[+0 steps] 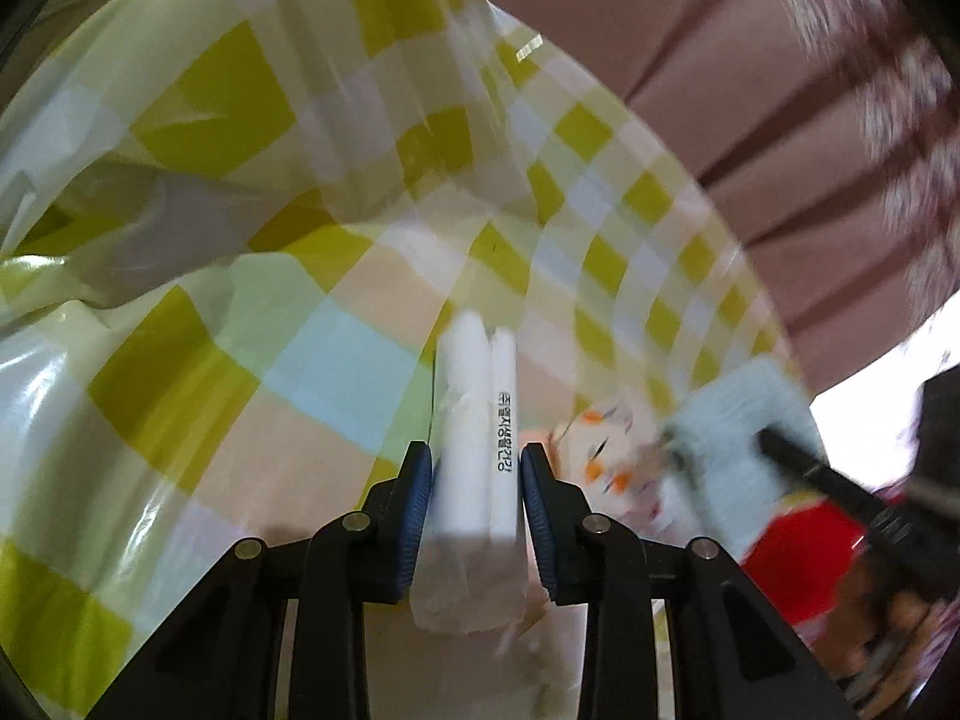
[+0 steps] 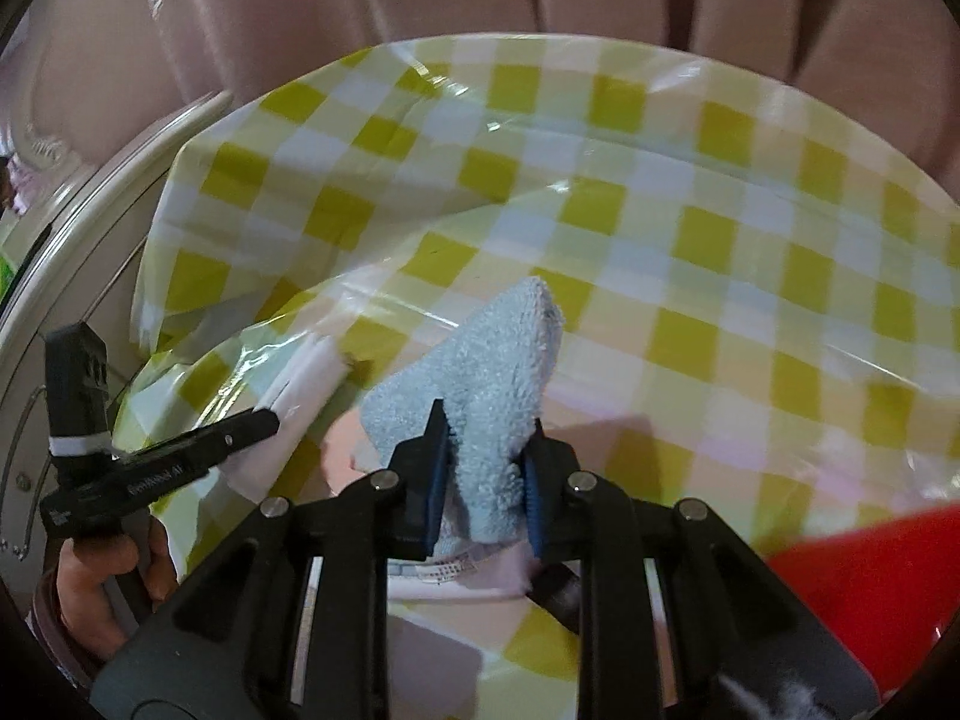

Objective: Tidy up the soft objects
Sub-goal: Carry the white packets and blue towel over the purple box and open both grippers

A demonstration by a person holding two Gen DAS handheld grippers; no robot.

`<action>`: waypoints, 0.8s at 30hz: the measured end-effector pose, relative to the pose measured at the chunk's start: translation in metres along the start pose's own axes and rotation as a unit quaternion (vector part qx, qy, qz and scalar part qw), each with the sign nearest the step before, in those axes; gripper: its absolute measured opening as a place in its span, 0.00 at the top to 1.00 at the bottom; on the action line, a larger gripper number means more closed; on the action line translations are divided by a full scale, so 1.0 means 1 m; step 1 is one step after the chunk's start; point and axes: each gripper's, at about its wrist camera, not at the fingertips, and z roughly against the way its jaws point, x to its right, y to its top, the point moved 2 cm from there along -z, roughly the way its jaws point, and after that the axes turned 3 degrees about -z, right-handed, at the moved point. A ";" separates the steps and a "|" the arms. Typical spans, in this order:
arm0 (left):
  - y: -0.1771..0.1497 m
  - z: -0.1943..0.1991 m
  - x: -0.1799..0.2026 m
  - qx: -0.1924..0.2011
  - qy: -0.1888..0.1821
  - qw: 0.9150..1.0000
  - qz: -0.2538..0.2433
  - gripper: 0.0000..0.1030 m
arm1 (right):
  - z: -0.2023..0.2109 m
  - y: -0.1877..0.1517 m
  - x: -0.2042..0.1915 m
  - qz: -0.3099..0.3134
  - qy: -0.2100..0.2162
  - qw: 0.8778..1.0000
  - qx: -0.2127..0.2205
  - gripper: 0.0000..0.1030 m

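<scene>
Pinching a white packet (image 1: 480, 450) endwise, the left gripper (image 1: 477, 516) lifts it clear of the checked tablecloth (image 1: 240, 360); nearby on the right, the right gripper (image 2: 489, 474) squeezes a blue fluffy cloth (image 2: 486, 372), probably for sorting elsewhere.

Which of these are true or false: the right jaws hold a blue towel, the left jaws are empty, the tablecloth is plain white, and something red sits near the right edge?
1. The right gripper has its jaws closed on a light blue towel. True.
2. The left gripper holds nothing. False: a white packet with printed text sits between its jaws.
3. The tablecloth is plain white. False: it is a glossy yellow-green and white check.
4. A red object lies near the lower right of the right wrist view. True; what it is cannot be told.
</scene>
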 end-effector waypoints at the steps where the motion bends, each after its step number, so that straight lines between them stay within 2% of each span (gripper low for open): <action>1: -0.003 -0.002 0.002 -0.008 0.011 1.000 -0.014 0.69 | 0.005 -0.003 0.004 -0.003 -0.006 1.000 0.002 0.76; 3: -0.007 -0.009 0.007 -0.025 0.025 0.999 -0.039 0.68 | 0.018 -0.012 0.011 -0.011 -0.019 1.000 0.008 0.76; 5: -0.008 -0.010 0.015 -0.025 0.038 0.997 -0.066 0.68 | 0.032 -0.023 0.017 -0.017 -0.027 0.999 0.012 0.76; 9: -0.015 -0.016 0.031 -0.031 0.073 0.988 -0.134 0.66 | 0.052 -0.046 0.021 -0.022 -0.050 0.998 0.017 0.76; 13: -0.018 -0.017 0.032 -0.035 0.096 0.983 -0.150 0.66 | 0.075 -0.073 0.026 -0.039 -0.057 0.997 0.020 0.76; 15: -0.022 -0.024 0.026 -0.050 0.110 0.982 -0.146 0.67 | 0.086 -0.086 0.028 -0.046 -0.063 0.997 0.021 0.76; 20: -0.023 -0.016 0.021 -0.041 0.088 0.987 -0.130 0.69 | 0.116 -0.122 0.037 -0.070 -0.074 0.995 0.020 0.76; 24: -0.024 0.001 0.022 -0.017 0.091 0.988 -0.124 0.69 | 0.140 -0.151 0.050 -0.097 -0.083 0.992 0.018 0.76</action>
